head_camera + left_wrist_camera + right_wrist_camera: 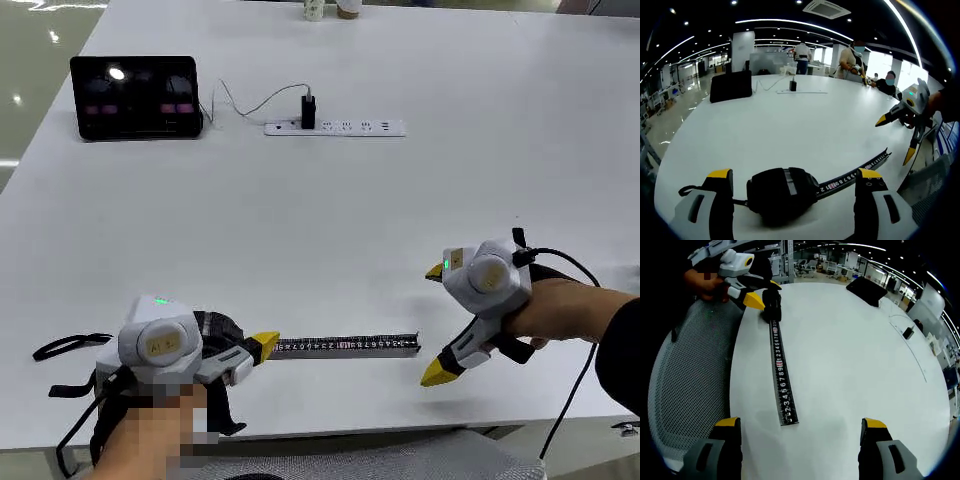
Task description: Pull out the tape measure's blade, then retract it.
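Observation:
The black tape measure point(782, 192) lies on the white table point(330, 230) between the jaws of my left gripper point(795, 175), which stands open with a gap on each side of the case. Its blade point(345, 346) runs flat across the table to the right, with several numbered marks showing. The blade's end point(789, 419) rests just ahead of my right gripper point(800, 424), which is open and holds nothing. In the head view the left gripper point(235, 335) is at the lower left and the right gripper point(436, 320) at the right.
A dark tablet point(135, 97) stands at the back left, with a white power strip point(335, 127) and a black plug point(308, 110) beside it. A black strap point(65, 345) trails left of the case. A grey mesh seat point(400, 460) sits under the near edge.

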